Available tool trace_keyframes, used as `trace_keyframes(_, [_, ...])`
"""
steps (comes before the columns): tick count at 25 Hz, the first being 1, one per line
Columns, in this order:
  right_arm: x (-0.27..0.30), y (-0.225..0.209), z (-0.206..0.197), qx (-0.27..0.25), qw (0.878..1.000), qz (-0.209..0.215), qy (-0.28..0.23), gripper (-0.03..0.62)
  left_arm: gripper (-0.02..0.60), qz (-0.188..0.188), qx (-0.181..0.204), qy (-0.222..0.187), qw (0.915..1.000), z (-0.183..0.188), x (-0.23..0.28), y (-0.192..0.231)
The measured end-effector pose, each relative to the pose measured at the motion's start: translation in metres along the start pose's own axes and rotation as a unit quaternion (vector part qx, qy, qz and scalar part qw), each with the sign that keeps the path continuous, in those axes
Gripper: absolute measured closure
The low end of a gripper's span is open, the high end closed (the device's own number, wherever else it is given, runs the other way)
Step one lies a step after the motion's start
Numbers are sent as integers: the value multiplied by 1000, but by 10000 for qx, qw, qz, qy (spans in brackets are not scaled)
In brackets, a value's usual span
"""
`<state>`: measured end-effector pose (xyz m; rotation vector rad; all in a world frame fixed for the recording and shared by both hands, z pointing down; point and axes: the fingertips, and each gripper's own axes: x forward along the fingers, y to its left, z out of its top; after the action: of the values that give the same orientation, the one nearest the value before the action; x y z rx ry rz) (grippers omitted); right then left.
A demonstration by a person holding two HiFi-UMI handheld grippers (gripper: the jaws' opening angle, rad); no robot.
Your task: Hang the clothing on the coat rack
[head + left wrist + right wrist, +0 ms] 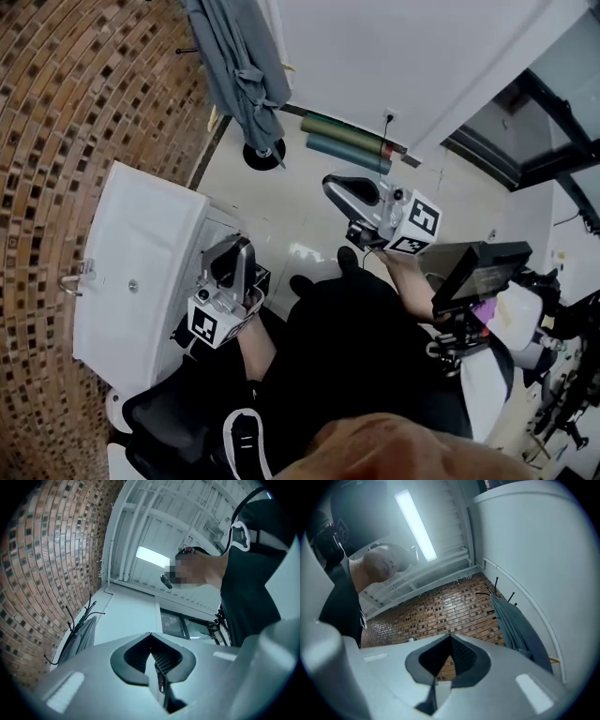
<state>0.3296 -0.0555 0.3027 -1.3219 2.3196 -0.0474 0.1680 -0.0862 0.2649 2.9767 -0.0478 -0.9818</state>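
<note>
Grey garment hangs draped on the coat rack, well clear of your left tongs and right tongs, both clenched on nothing; it's light, limp cloth, so any regrip belongs on bunched fabric near the hooks.
</note>
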Motion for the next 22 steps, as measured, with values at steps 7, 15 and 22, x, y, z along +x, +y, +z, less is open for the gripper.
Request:
trace_keyframes(7, [-16, 35, 2, -395, 9990, -226, 4, 591, 578, -168, -363, -36, 9992, -18, -17, 0])
trace_keyframes(15, [15, 35, -11, -238, 9995, 174, 72, 591, 578, -120, -132, -47, 9998, -1, -26, 1])
trace_keyframes(22, [25, 39, -24, -336, 9993, -103, 121, 591, 578, -304, -334, -148, 9989, 2, -37, 14])
